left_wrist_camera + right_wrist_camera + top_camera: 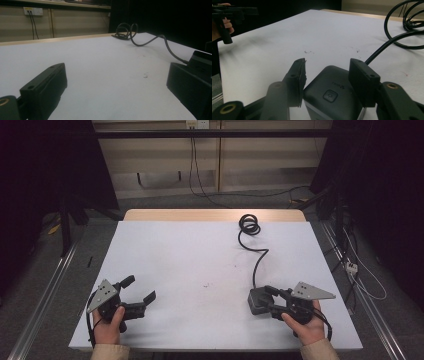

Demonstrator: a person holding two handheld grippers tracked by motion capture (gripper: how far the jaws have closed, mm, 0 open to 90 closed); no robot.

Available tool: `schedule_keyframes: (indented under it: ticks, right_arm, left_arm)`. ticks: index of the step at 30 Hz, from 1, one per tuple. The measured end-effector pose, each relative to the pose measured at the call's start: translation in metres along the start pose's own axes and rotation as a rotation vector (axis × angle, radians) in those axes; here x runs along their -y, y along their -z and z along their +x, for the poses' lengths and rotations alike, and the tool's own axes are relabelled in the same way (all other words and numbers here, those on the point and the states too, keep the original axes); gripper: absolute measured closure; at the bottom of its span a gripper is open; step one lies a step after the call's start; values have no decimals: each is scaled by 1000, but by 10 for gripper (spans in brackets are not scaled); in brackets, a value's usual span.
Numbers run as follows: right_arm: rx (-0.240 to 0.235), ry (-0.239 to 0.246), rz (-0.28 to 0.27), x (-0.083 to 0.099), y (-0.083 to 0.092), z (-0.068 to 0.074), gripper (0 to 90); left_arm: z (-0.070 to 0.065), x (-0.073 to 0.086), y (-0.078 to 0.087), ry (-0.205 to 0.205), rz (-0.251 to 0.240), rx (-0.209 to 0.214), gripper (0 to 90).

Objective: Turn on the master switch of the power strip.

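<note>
Black power box with a power-button symbol on its top face, resting flat on the white table at the near right, straight between the jaws of the right gripper. Jaws spread on either side of the box, gaps showing on both flanks in the right gripper view, so apparently not pinching; box flanked rather than held. Black cable leaving the far side of the box, snaking away across the table and ending in a coil near the far edge; long run of cable thus pointing away from the person, roughly in line with the right jaws. Faint small lettering just above the button, too blurred to read; no other brand or label legible. Left gripper resting low at the near left, jaws wide apart and holding nothing, well apart from the box, which lies off to its right. Right hand plainly the nearer one; any next closing or pull probably a job for that side, with the trailing cable likely to drag.
</note>
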State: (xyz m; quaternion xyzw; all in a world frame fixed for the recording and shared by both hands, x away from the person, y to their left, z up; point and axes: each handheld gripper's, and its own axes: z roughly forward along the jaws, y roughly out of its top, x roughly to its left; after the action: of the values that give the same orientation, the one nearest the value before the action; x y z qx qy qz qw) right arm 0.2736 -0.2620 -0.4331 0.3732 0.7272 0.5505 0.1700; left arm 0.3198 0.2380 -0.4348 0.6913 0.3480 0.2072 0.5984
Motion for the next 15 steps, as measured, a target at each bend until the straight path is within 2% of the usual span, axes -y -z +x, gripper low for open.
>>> schedule_keyframes:
  ticks: [11,15]
  right_arm:
    - [15,-3,-2,0,1,0,360]
    - [16,-7,15,0,0,0,332]
  left_arm:
    - [-1,0,-2,0,1,5,27]
    - [0,0,-2,5,-1,2,27]
